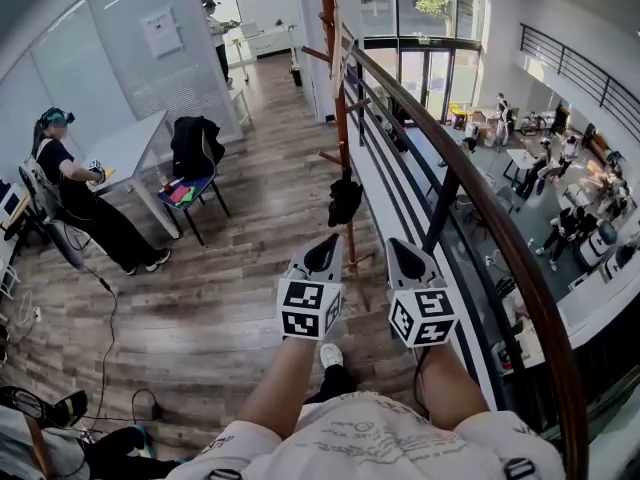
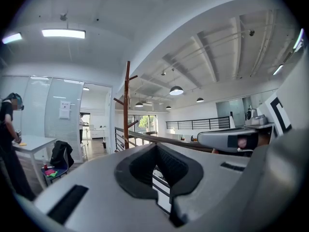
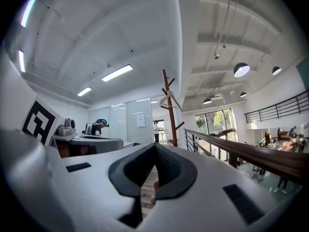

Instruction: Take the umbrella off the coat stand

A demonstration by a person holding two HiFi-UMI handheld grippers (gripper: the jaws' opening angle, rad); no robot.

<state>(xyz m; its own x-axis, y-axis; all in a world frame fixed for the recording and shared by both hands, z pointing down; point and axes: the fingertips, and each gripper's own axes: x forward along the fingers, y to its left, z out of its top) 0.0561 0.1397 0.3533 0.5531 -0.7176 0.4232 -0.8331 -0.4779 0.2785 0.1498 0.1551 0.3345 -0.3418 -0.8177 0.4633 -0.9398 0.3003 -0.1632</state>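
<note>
far off to the left of the tongs a person point(image 1: 75, 193) leans at a white worktop point(image 1: 125, 148), and nearer in stands a chair point(image 1: 200, 190) with a black bag point(image 1: 196, 143) slumped on it; all of that is well apart from the job. the left tongs point(image 1: 325, 248) are pressed together with nothing between them, pointing ahead along the wooden floor point(image 1: 230, 298). just beyond and between the two tongs rises the brown coat stand point(image 1: 338, 98), and the umbrella point(image 1: 345, 200) hangs low on it as a small, dark, folded bundle, close against the pole. it looks light and soft in the cloth, probably stiffer along the folded shaft inside, so a squeeze on the loose fabric may slip or only bunch it up. the firmer middle of the bundle, or whatever loop or handle hooks it to the peg, seems the better hold, though that hook point is too small to make out. it likely needs lifting up and away from the peg, not a straight pull. the right tongs point(image 1: 405, 253) are also closed and empty. just to their right runs the dark railing point(image 1: 480, 198), close beside the stand, which leaves little room on that side, and the stand's other pegs jut out above the umbrella.
</note>
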